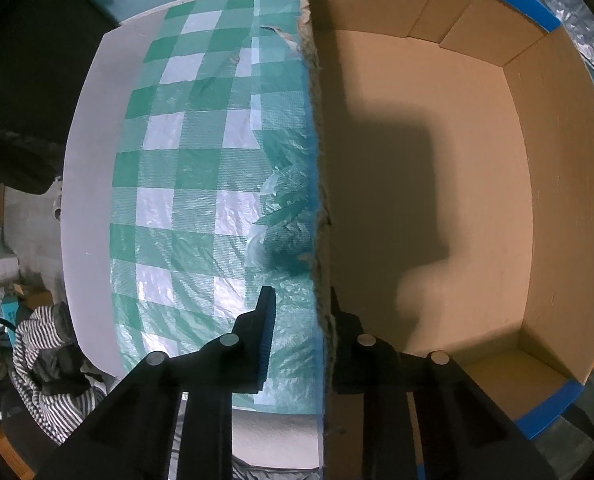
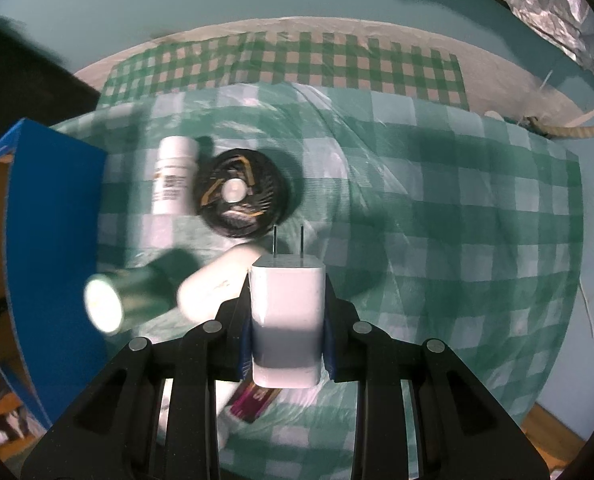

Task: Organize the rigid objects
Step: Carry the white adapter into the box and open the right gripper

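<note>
My left gripper (image 1: 301, 296) points down astride the left wall (image 1: 318, 184) of an open cardboard box (image 1: 477, 128). One finger hangs outside over the green checked cloth (image 1: 201, 184), the other inside against the wall. A strip of cloth shows between the outer pad and the wall, so the jaws stand open. The box holds nothing I can see. My right gripper (image 2: 287, 304) is shut on a white plug-in charger (image 2: 287, 320), prongs pointing away. Beyond it lie a white bottle (image 2: 173, 176), a black round fan (image 2: 237, 194), a green can (image 2: 137, 292) and a white tube (image 2: 213, 286).
The box's blue outer side (image 2: 53, 220) stands at the left of the right wrist view. A magenta packet (image 2: 253, 398) lies under the right gripper. Crinkled foil (image 2: 545, 8) hangs at the back right. Striped clothing (image 1: 45, 364) lies off the table's left edge.
</note>
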`<action>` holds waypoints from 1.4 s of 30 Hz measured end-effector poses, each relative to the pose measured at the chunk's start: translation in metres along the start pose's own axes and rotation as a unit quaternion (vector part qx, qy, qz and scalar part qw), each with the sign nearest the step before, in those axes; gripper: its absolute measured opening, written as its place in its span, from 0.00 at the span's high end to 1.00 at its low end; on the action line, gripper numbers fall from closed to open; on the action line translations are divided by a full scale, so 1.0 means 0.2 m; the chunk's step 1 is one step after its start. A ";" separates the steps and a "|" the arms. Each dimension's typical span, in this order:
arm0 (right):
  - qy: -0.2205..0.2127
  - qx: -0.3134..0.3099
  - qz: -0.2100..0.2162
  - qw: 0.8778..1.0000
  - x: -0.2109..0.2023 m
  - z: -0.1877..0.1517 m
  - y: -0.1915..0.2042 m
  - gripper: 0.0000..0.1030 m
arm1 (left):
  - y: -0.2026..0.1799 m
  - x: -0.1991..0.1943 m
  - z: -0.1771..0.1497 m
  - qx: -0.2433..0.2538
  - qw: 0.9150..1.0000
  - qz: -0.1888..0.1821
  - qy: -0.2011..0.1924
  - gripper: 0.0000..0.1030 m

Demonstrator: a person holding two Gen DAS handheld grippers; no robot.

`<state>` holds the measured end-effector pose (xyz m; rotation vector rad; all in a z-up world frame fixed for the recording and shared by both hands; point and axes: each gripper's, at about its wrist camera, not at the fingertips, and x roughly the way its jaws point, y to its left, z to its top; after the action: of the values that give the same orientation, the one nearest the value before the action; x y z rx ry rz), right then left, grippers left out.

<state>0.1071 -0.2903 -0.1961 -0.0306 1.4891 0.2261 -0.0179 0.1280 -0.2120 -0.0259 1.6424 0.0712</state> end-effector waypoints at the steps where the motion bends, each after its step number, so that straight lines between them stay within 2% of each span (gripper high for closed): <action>1: -0.001 -0.002 0.001 1.000 -0.02 0.00 0.01 0.75 | -0.01 0.00 0.00 0.002 1.000 -0.001 0.000 0.81; 7: -0.010 -0.025 0.016 1.000 -0.14 0.00 0.12 0.75 | -0.05 0.00 0.01 0.011 1.000 -0.005 0.004 0.88; 17: -0.023 -0.092 0.052 0.994 -0.30 0.04 0.43 0.75 | -0.13 -0.03 0.04 0.016 1.000 -0.009 0.005 0.89; 20: -0.025 -0.116 0.062 0.991 -0.32 0.06 0.54 0.75 | -0.03 0.02 0.01 0.015 1.000 -0.012 0.004 0.89; 32: -0.023 -0.209 0.081 0.974 -0.30 0.16 0.99 0.75 | 0.04 0.06 -0.03 0.015 1.000 -0.018 0.005 0.89; 38: -0.004 -0.239 0.084 0.967 -0.18 0.21 1.14 0.75 | 0.05 0.07 -0.03 0.018 1.000 -0.017 0.005 0.89; 42: 0.014 -0.252 0.069 0.965 -0.07 0.23 1.20 0.75 | 0.03 0.07 -0.03 0.025 1.000 -0.016 0.002 0.89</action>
<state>0.1101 -0.0496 -0.1491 -0.3399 1.4308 0.7167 -0.0262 0.1347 -0.2244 -0.0136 1.6465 0.0050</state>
